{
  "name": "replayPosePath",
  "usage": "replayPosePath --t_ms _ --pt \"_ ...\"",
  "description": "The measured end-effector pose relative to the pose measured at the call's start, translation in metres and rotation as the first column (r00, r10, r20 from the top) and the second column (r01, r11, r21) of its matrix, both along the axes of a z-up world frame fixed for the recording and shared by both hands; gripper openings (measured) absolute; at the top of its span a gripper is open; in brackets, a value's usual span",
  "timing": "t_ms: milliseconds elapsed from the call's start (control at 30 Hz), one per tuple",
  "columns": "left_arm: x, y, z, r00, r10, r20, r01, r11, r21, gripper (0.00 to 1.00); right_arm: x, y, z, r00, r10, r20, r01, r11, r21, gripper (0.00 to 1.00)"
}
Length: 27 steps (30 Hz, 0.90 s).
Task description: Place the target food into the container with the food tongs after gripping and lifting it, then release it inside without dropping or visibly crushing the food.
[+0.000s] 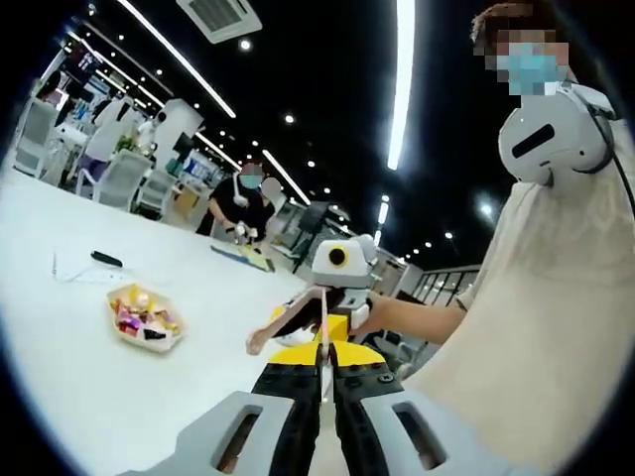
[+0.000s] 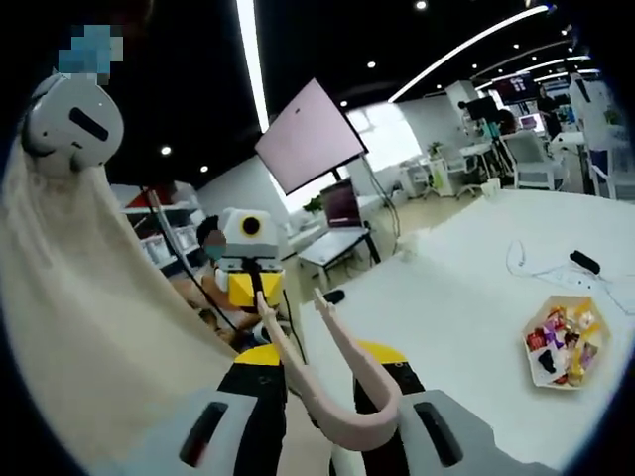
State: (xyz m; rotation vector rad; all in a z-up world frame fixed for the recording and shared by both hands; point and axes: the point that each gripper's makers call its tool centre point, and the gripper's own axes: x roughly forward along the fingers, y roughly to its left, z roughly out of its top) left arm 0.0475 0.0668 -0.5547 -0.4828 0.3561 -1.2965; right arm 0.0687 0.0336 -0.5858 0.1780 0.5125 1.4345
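Observation:
Pink food tongs (image 2: 359, 424) lie along my right gripper (image 2: 327, 372), whose jaws close on them near the bend. The two arms reach forward and spread apart. My left gripper (image 1: 324, 382) faces it, jaws shut on the thin tip of one tong arm. In the left gripper view the right gripper (image 1: 327, 332) hangs just ahead with the tongs (image 1: 288, 322) angled down to the left. In the right gripper view the left gripper (image 2: 256, 288) meets that arm's tip. A clear tray (image 1: 169, 345) of wrapped sweets (image 1: 139, 315) sits on the white table (image 1: 79, 397); the tray (image 2: 536, 372) is well off to the right.
A black bar with a white cable (image 1: 106, 259) lies beyond the tray, and shows again as the bar (image 2: 585, 262). The person holding the grippers (image 1: 536, 327) stands close. Another person (image 1: 243, 203) works at the table's far side. Chairs (image 1: 124, 177) and a wall screen (image 2: 308, 134) stand behind.

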Motion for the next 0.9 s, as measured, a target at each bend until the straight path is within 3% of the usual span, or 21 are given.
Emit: replayPosePath --t_ms 900 --pt "0.002 0.0 0.0 1.0 0.008 -0.01 -0.009 1.0 -0.028 0.0 0.007 -0.018 0.001 1.0 0.0 0.007 0.0 1.0 -0.015 0.21"
